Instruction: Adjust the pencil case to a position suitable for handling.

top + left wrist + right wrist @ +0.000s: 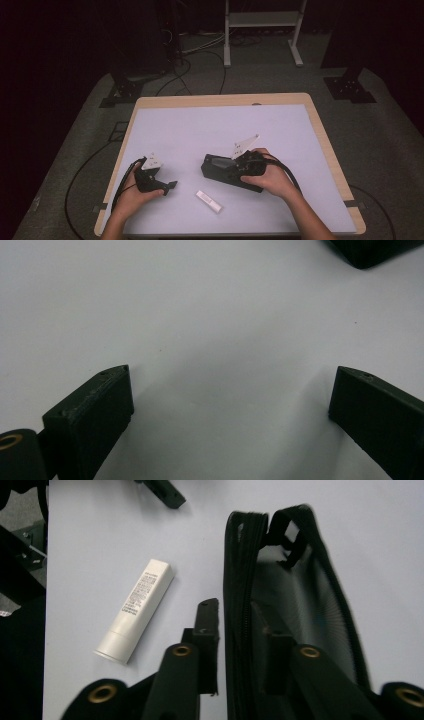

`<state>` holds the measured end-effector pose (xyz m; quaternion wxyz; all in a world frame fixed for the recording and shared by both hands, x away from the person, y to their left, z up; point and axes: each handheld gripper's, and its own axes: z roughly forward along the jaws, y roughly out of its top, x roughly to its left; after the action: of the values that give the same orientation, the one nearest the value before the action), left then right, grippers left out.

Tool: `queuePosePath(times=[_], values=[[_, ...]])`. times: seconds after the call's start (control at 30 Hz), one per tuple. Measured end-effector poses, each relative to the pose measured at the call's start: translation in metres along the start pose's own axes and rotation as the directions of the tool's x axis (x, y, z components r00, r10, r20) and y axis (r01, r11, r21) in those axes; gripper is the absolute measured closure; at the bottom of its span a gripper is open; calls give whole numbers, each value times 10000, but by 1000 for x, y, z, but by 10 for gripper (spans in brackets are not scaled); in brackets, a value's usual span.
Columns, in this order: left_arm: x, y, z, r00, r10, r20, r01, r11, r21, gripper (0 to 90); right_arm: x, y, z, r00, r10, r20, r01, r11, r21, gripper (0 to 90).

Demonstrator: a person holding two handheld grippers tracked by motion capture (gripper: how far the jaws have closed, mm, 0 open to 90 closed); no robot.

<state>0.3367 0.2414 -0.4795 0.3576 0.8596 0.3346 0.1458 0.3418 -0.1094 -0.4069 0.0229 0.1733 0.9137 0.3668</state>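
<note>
the black pouch (295, 610) runs off the frame's bottom edge, its inside dim. the right tongs (242, 630) are clamped on its zippered rim, a white tube (135, 611) just beside. the left tongs (230, 390) gape apart over bare desk (200, 315).

White tube (208, 201) between two hand-held grippers

A: Does any object carry print?

B: One does. The white tube (135, 611) lying on the table bears a block of small dark lettering along its side, seen in the right gripper view; the lines are too fine to read.

A: Anything legible elsewhere?

B: No. In the high view the tube (208, 201) shows no readable mark.
</note>
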Motion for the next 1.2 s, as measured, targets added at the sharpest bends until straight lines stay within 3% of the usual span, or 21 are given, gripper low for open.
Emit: queuePosePath(times=[0.37, 0.7, 0.83, 1.17, 1.2], values=[[0, 0, 0, 10000, 2, -1, -2, 10000, -1, 33, -6, -7, -34, 9975, 310, 640, -262, 9968, -755, 559], [0, 0, 0, 10000, 11, -7, -11, 10000, 3, 33, -22, -24, -61, 9857, 808, 1476, -603, 9885, -1385, 458], [0, 0, 0, 10000, -7, -9, 7, 10000, -19, 33, -34, -37, -72, 9736, 1198, 1941, -892, 9832, -1595, 409], [0, 0, 0, 10000, 13, -9, -13, 10000, 4, 32, -59, -65, -92, 9295, 2263, 2912, -1733, 9650, -1969, 303], [0, 0, 0, 10000, 12, -9, -12, 10000, 6, 32, -59, -65, -92, 9295, 2263, 2912, -1733, 9650, -1969, 303]])
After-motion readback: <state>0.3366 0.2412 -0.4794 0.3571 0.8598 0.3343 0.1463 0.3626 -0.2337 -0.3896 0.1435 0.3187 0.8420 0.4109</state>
